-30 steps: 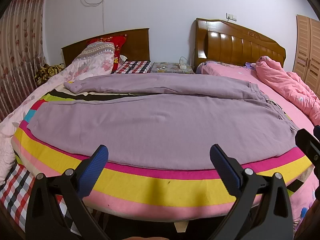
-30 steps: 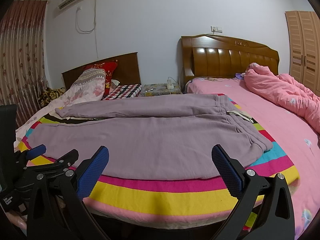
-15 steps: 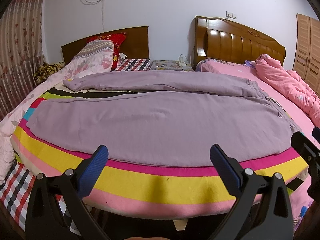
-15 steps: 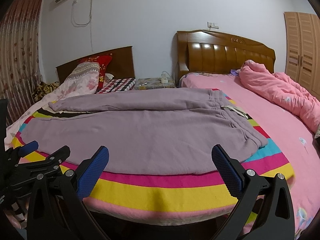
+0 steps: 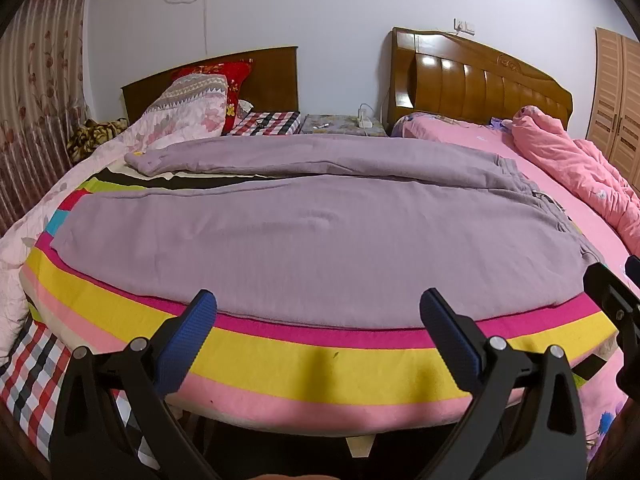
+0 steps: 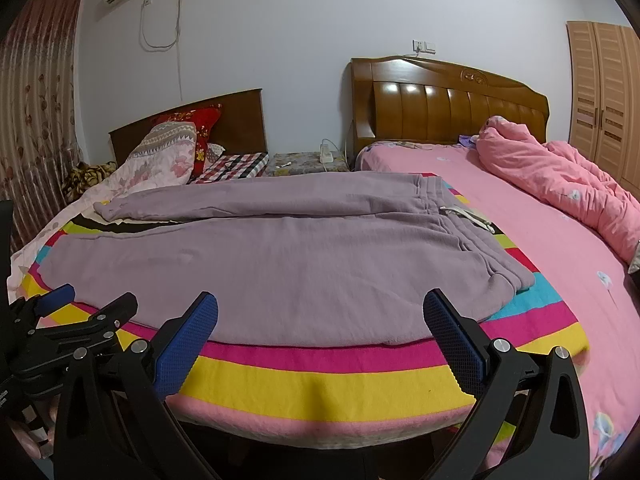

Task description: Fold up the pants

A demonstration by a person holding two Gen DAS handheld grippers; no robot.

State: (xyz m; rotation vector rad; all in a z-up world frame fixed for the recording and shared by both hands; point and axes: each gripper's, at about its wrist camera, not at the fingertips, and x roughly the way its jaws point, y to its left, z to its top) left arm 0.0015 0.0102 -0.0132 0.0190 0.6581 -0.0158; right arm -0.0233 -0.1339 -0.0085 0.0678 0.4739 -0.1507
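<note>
Lilac sweatpants lie spread flat on a striped blanket at the bed's near edge, legs pointing left, waistband to the right with a white drawstring. The two legs are parted, the far one angled away. My left gripper is open and empty, just short of the near leg's hem edge. My right gripper is open and empty, in front of the hip area. The left gripper also shows at the right wrist view's left edge.
A pink bed sheet with a crumpled pink quilt lies to the right. Pillows and two wooden headboards stand at the back, a nightstand between them. A curtain hangs left, a wardrobe right.
Both grippers have edged closer to the bed and slightly lower, still open. The pants have not moved.
</note>
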